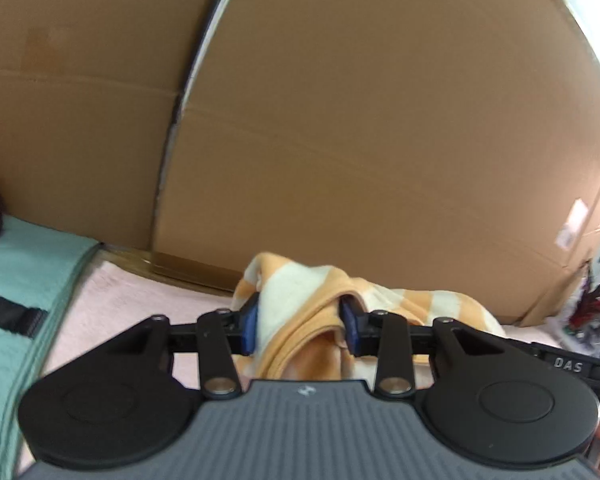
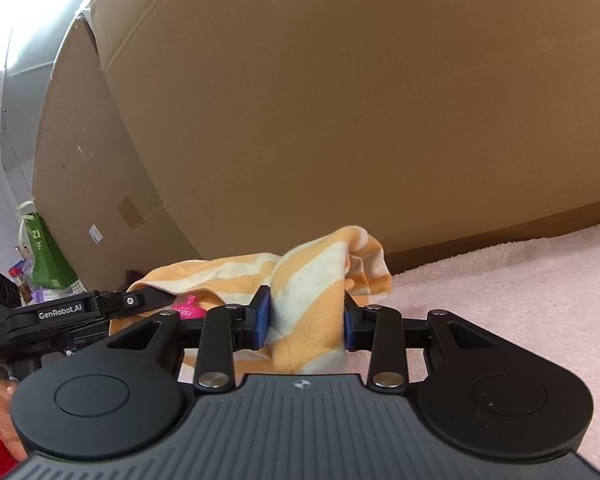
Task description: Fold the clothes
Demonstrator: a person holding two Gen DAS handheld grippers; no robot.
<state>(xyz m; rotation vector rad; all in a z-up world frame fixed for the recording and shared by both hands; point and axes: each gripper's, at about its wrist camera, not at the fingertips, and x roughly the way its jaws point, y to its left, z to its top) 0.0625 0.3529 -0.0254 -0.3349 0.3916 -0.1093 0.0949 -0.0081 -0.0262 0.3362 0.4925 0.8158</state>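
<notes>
Both tools pinch the same garment, an orange and cream striped piece of soft knit. The left tool has a bunch of the cloth between its blue pads, and the right tool has another bunch between its own. The two stand close side by side, and the left tool also shows at the left edge of the right wrist view.

To do this step well, I think both tools should move together and at the same height, so the cloth between them stays stretched and the fold edge comes straight. Each pinch seems to take several layers; a grip nearer a seam or hem would hold better.

The garment is crumpled, with a small pink label showing. It lies on the pink towel-like cover, near the cover's far edge, in front of the cardboard boxes. Whether it is partly lifted I cannot tell.
</notes>
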